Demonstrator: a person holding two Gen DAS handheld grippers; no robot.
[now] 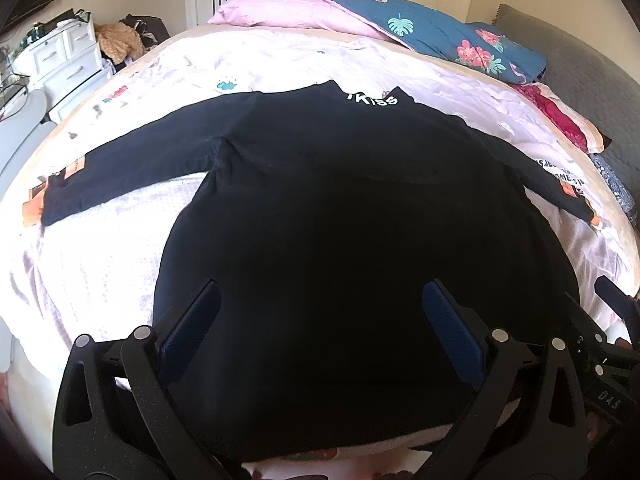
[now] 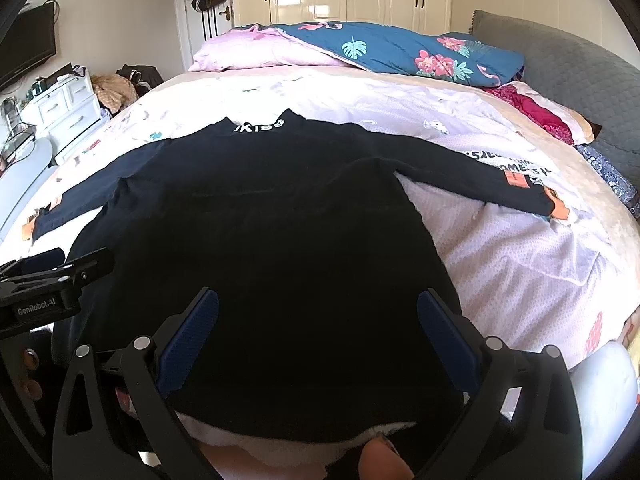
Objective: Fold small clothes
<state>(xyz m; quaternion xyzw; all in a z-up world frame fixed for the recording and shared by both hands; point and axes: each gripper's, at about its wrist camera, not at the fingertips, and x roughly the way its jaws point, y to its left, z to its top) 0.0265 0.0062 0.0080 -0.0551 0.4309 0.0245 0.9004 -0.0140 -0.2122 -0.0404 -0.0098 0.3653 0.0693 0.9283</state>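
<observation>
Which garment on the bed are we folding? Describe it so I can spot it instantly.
On the bed, below the blue floral quilt, a black long-sleeved top lies flat with sleeves spread. Unlike the pale bedding around it, it has white lettering at the collar and orange cuff patches.

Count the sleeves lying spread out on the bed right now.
2. The black shirt lies flat; its left sleeve stretches toward the dresser side, its right sleeve toward the grey headboard side. Both grippers hover open at the hem.
</observation>
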